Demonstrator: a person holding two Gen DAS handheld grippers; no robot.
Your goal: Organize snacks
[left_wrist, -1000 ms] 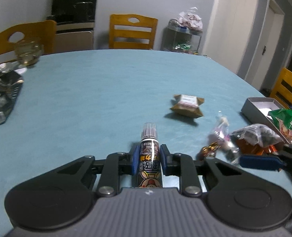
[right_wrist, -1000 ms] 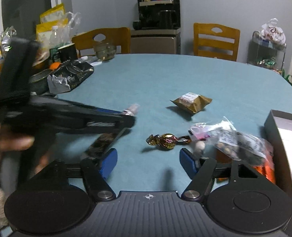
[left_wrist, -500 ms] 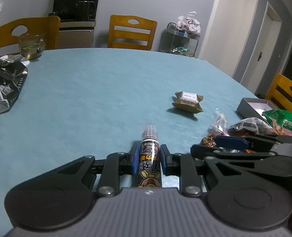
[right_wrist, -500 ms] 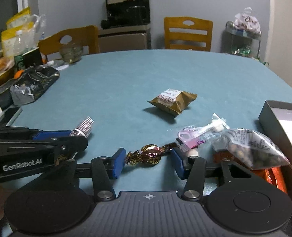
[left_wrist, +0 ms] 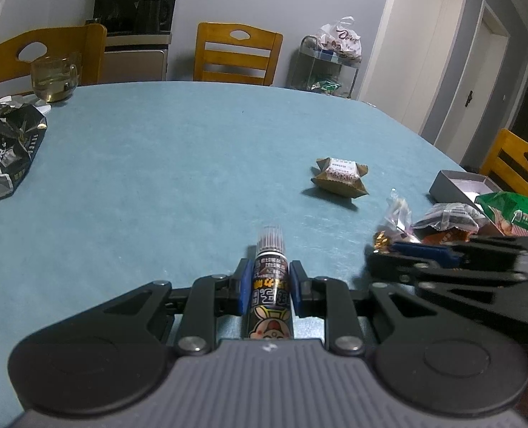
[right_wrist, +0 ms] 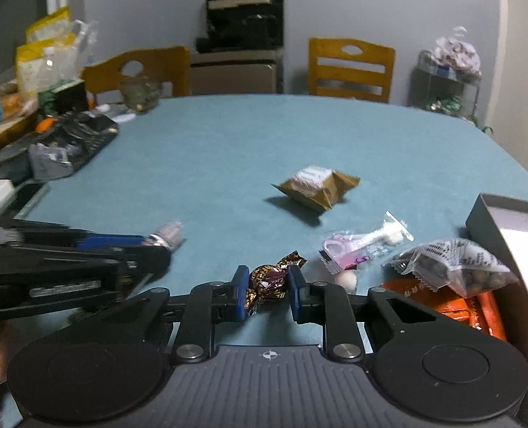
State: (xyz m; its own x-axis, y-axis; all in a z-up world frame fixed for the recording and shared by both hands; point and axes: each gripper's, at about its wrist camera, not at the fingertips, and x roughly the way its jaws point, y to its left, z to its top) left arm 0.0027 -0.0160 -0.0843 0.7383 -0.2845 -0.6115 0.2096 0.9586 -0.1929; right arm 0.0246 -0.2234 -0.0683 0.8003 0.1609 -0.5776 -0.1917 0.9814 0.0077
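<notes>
Left gripper (left_wrist: 268, 287) is pinching a slim dark snack stick (left_wrist: 270, 285) between its blue pads, the crimped clear end pointing forward over the blue table (left_wrist: 178, 164); in the right wrist view this gripper (right_wrist: 150, 244) comes in from the left side, close to the other one. Right gripper (right_wrist: 267, 290) is closing its jaws on a foil-wrapped candy (right_wrist: 267, 281), which lies on the table between the pads; the pads seem to touch the wrapper already on both sides. Further right lie a clear pink packet (right_wrist: 356, 249), a small bag of dark round pieces (right_wrist: 453, 264) on top of an orange packet (right_wrist: 453, 306), and, well apart behind them, a brown wrapped cake (right_wrist: 317, 187). At the far right stands an open grey box (right_wrist: 485, 214), and a green bag (left_wrist: 513, 214) is already in it. I judge the step in hand is picking up the candy, while the stick waits in the left gripper. The next move probably calls for finishing the squeeze firmly, because the foil is slippery and the twisted ends are loose, then lifting and carrying the candy over the bag of round pieces to the box without pushing the neighbours.
</notes>
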